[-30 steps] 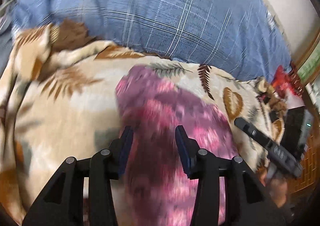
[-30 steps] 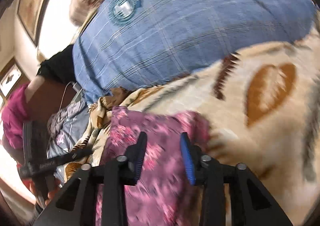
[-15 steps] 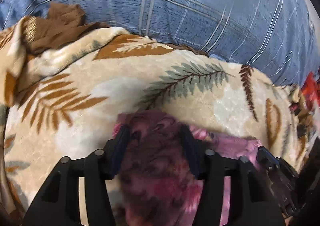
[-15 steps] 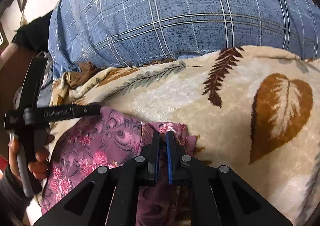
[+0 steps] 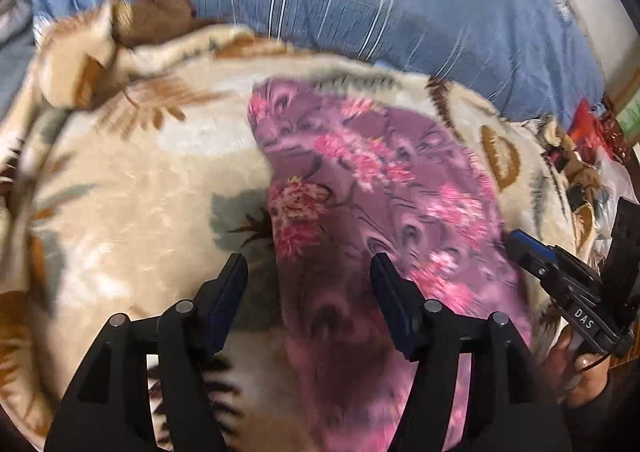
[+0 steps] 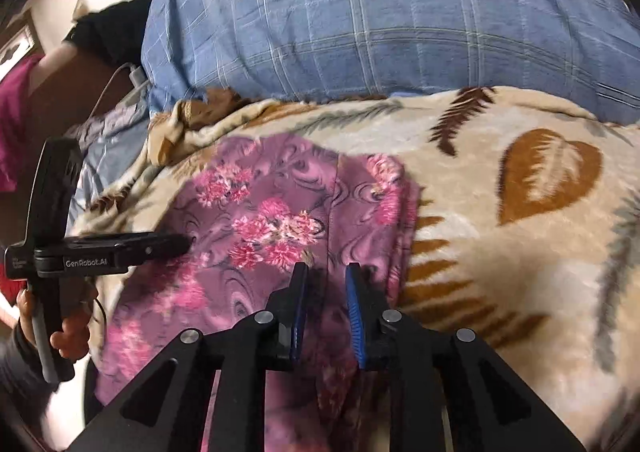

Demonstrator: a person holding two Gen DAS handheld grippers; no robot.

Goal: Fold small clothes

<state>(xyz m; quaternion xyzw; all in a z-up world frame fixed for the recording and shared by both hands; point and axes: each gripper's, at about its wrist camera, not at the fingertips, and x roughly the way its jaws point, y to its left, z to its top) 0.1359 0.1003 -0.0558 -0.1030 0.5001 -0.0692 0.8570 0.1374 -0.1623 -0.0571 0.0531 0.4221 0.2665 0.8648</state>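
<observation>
A small purple garment with pink flowers (image 5: 372, 188) lies spread flat on a cream blanket with brown leaf prints (image 5: 132, 188). My left gripper (image 5: 310, 272) is open and empty, hovering over the garment's near left edge. The garment shows in the right wrist view (image 6: 280, 212) too, with a fold line down it. My right gripper (image 6: 326, 280) is open a little and empty, just above the garment's near right part. Each gripper shows in the other's view, the right (image 5: 560, 284) and the left (image 6: 112, 252).
A blue plaid pillow (image 6: 360, 20) lies behind the blanket (image 6: 500, 252). A bunched blanket corner (image 5: 80, 64) sits at the far left. Red packets and clutter (image 5: 596, 132) lie at the right edge. A cable and plug (image 6: 132, 76) lie left of the pillow.
Both grippers pulled back and up from the garment's far edge. The right gripper, shut on the garment half a second ago, has let go. The garment now lies flat.
</observation>
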